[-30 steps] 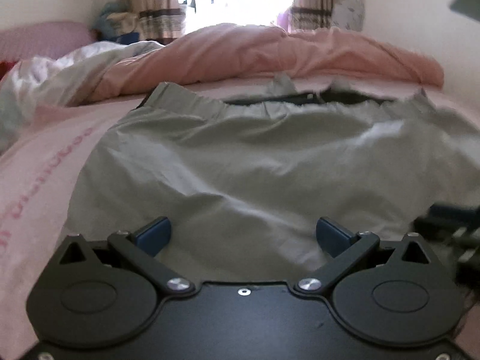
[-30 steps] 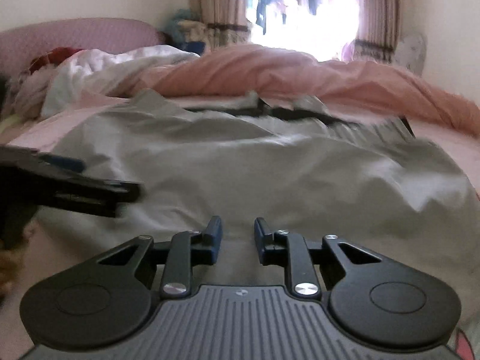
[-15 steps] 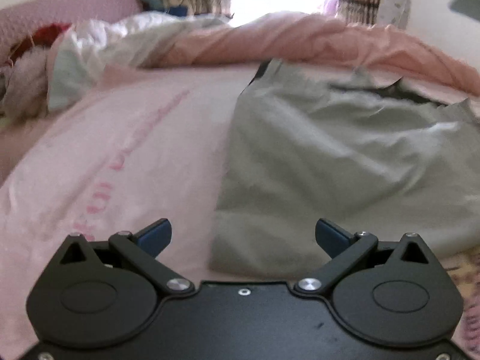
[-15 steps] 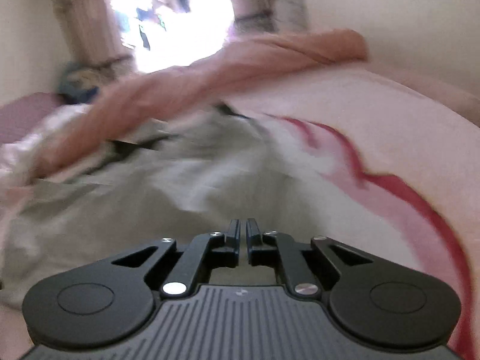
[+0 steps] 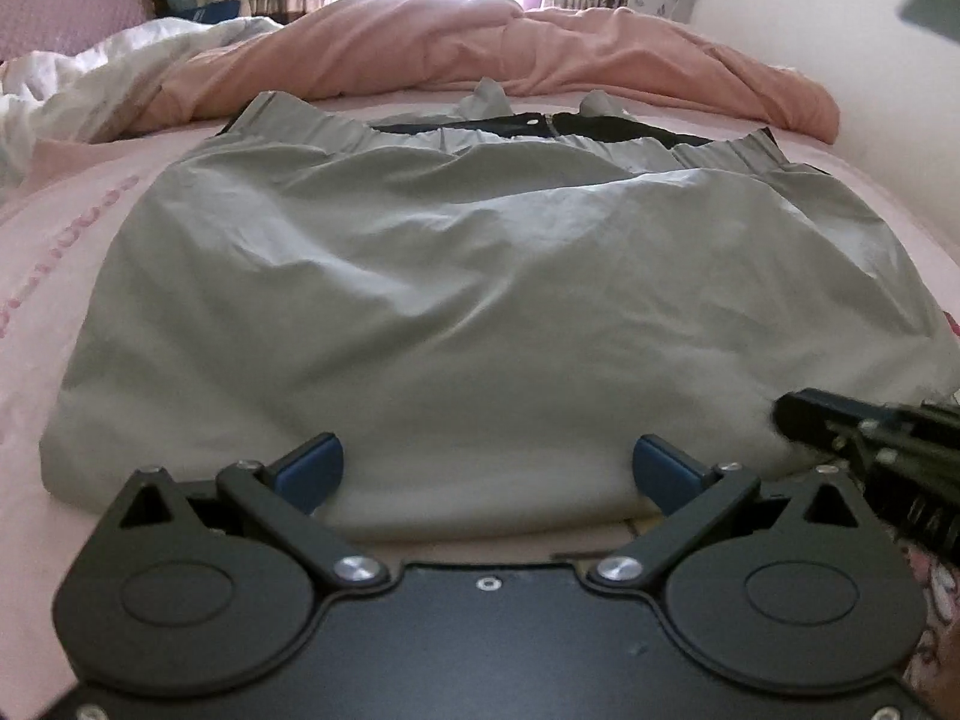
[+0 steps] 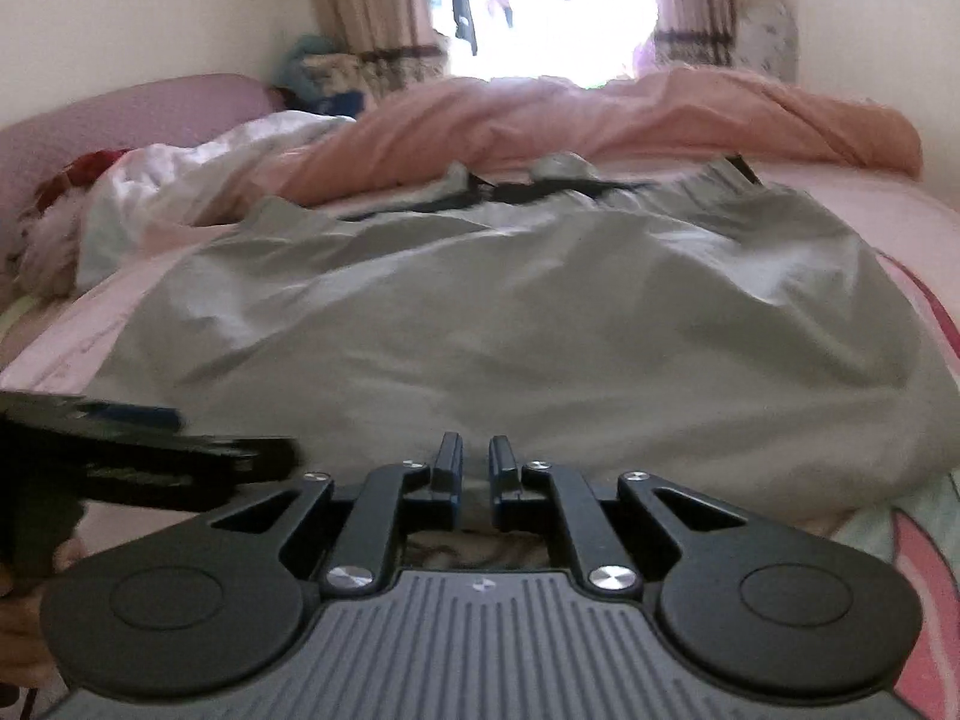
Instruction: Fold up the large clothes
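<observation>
The bed [image 5: 66, 222], under a pink sheet, carries everything here; a salmon duvet [image 5: 480, 42] is bunched along its far side. On the sheet in front of both cameras lies the grey garment [image 5: 468, 300], already doubled into a broad slab, its gathered waistband [image 5: 336, 126] and a dark lining at the far edge, its rounded near fold just ahead of the fingers. It looks thin, light and limp, probably a slick woven cloth, so it should crease easily but sag and slide if lifted by one point; the near fold's two corners seem the best places to pinch. The left gripper [image 5: 489, 468] stands spread wide and empty over the near fold. The right gripper [image 6: 477, 471] is nearly pressed together, with nothing visibly between its fingers.
</observation>
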The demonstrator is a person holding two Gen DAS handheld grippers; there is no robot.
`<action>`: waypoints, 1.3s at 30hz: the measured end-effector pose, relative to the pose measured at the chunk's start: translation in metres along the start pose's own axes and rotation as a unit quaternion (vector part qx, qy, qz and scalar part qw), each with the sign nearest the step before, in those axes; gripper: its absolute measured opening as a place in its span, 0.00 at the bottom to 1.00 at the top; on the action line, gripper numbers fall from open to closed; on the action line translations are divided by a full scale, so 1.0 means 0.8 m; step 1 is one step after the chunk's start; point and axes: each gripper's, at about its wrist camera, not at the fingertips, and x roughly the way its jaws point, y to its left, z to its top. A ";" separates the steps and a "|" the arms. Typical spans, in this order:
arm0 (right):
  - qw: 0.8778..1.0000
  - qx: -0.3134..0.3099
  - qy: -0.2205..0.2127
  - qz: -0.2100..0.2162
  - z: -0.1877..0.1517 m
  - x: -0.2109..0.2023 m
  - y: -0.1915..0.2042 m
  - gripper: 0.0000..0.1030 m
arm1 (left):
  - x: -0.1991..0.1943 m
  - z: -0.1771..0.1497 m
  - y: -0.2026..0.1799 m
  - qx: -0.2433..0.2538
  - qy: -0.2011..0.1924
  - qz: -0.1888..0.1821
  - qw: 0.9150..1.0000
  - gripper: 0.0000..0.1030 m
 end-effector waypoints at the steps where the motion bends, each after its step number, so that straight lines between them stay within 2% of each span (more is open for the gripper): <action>1: 1.000 0.005 0.005 -0.020 -0.001 0.002 -0.006 0.07 | -0.001 0.000 0.004 0.001 0.001 0.006 1.000 1.00; 2: 0.999 0.007 0.005 -0.034 -0.002 0.000 -0.014 0.00 | -0.003 -0.001 0.013 0.000 0.002 0.018 1.000 1.00; 4: 0.998 0.012 0.008 -0.056 -0.003 -0.006 -0.036 0.00 | -0.008 -0.003 0.042 0.000 0.003 0.048 0.999 1.00; 9: 0.985 0.055 0.002 -0.163 -0.020 -0.037 -0.107 0.00 | -0.040 -0.020 0.145 -0.022 0.011 0.100 0.995 1.00; 11: 0.979 0.107 0.005 -0.171 -0.022 -0.050 -0.141 0.00 | -0.054 -0.025 0.200 -0.068 0.031 0.098 0.992 1.00; 12: 0.978 0.136 0.010 -0.160 -0.018 -0.053 -0.154 0.00 | -0.060 -0.025 0.218 -0.080 0.036 0.095 0.992 1.00; 13: 0.976 0.158 0.015 -0.150 -0.013 -0.056 -0.161 0.00 | -0.067 -0.021 0.230 -0.080 0.041 0.112 0.990 1.00; 14: 0.975 0.163 0.012 -0.151 -0.006 -0.059 -0.160 0.06 | -0.073 -0.016 0.235 -0.079 0.038 0.125 0.988 1.00; 15: 0.976 0.151 -0.001 -0.158 0.001 -0.064 -0.152 0.07 | -0.083 -0.010 0.236 -0.078 0.023 0.124 0.989 1.00; 17: 0.979 0.112 -0.034 -0.166 0.017 -0.071 -0.126 0.09 | -0.104 0.004 0.229 -0.079 -0.025 0.105 0.991 1.00; 19: 0.983 0.090 -0.070 -0.142 0.034 -0.068 -0.099 0.09 | -0.112 0.022 0.208 -0.078 -0.074 0.080 0.991 1.00; 23: 0.992 0.067 -0.090 -0.061 0.078 -0.012 -0.049 0.10 | -0.077 0.070 0.148 -0.065 -0.146 0.015 0.987 1.00; 25: 0.995 0.041 -0.080 -0.034 0.096 0.031 -0.021 0.10 | -0.038 0.098 0.129 -0.071 -0.159 -0.025 0.984 1.00; 26: 0.997 0.027 -0.073 -0.027 0.102 0.050 -0.010 0.10 | -0.017 0.111 0.122 -0.064 -0.159 -0.032 0.985 1.00; 29: 0.999 -0.007 -0.036 -0.027 0.111 0.111 0.002 0.10 | 0.045 0.137 0.117 -0.045 -0.135 -0.007 0.990 1.00; 32: 0.996 -0.045 -0.036 -0.074 0.106 0.146 -0.019 0.08 | 0.098 0.138 0.137 -0.022 -0.102 0.056 0.993 1.00; 33: 0.996 -0.026 -0.030 -0.080 0.107 0.147 -0.037 0.08 | 0.107 0.133 0.148 -0.008 -0.106 0.079 0.991 1.00; 34: 0.997 0.009 -0.031 -0.065 0.111 0.142 -0.056 0.05 | 0.110 0.129 0.161 -0.003 -0.114 0.075 0.991 1.00; 35: 0.996 0.024 -0.037 -0.076 0.114 0.138 -0.073 0.05 | 0.107 0.128 0.175 -0.015 -0.116 0.057 0.991 1.00; 36: 0.991 0.013 -0.046 -0.129 0.114 0.134 -0.089 0.05 | 0.101 0.128 0.189 -0.027 -0.124 0.050 0.991 1.00; 37: 0.984 0.008 -0.048 -0.171 0.114 0.133 -0.104 0.04 | 0.097 0.127 0.199 -0.029 -0.127 0.071 0.989 1.00; 38: 0.983 0.028 -0.047 -0.174 0.113 0.126 -0.129 0.00 | 0.097 0.126 0.209 -0.033 -0.119 0.111 0.986 1.00; 39: 0.988 0.067 -0.046 -0.131 0.112 0.116 -0.162 0.00 | 0.100 0.126 0.228 -0.058 -0.103 0.116 0.986 1.00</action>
